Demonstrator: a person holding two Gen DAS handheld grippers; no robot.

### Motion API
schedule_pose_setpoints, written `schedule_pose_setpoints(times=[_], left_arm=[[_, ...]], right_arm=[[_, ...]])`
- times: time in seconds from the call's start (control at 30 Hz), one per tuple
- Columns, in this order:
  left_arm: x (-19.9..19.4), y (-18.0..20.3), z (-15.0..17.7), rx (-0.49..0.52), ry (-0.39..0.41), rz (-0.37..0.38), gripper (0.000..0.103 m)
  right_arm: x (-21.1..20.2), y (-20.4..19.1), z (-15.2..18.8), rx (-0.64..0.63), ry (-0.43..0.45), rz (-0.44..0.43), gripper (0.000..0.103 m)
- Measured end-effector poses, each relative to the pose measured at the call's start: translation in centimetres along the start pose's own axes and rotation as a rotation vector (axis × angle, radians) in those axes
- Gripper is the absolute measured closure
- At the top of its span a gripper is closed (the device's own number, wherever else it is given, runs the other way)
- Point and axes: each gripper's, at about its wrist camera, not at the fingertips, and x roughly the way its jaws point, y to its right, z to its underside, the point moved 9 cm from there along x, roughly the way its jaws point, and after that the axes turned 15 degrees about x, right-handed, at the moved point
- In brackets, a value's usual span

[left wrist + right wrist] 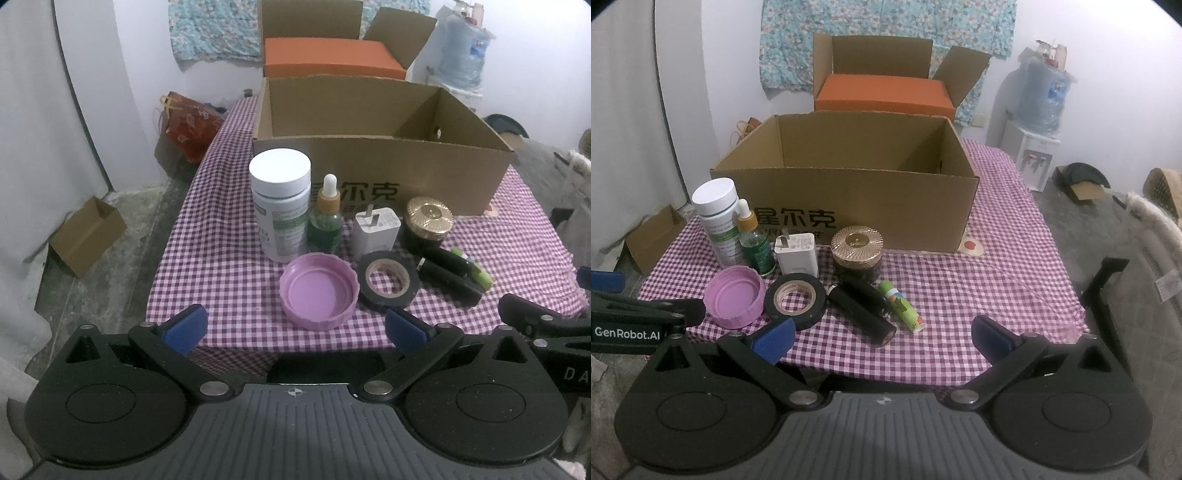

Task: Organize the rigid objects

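On the checked tablecloth, in front of an open cardboard box [373, 162] [849, 206], stand a white pill bottle [280, 206] [718, 225], a green dropper bottle [327, 225] [755, 243], a white charger [376, 230] [796, 253] and a gold-lidded jar [428, 221] [857, 251]. Nearer lie a pink lid [319, 290] [735, 295], a black tape roll [388, 282] [796, 299], a black tube [448, 275] [862, 308] and a green stick [476, 267] [901, 306]. My left gripper [295, 330] is open before the pink lid. My right gripper [882, 336] is open, holding nothing, near the table's front edge.
A second box with an orange package [886, 94] stands behind the first. A water dispenser [1039, 122] is at the right, a small carton [86, 236] on the floor at the left, a red bag [188, 123] beside the table.
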Motion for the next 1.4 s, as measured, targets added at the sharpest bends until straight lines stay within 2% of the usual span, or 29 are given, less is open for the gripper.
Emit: schedule_pose_setpoints(times=[0.83,1.23,1.4], left_arm=[[0.8,0.4,0.0,0.008,-0.015,0.009,0.0],[1.4,1.7,0.0,0.045,0.027,0.083,0.0],[1.2,2.2,-0.4,0.069,0.09,0.094,0.0]], right_arm=[[0.8,0.3,0.1,0.024,-0.019,-0.002,0.0],[1.0,3.3,0.6,0.108,-0.006,-0.009,0.0],[0.8,4.2,0.5,0.147,0.003,-0.079,0.0]])
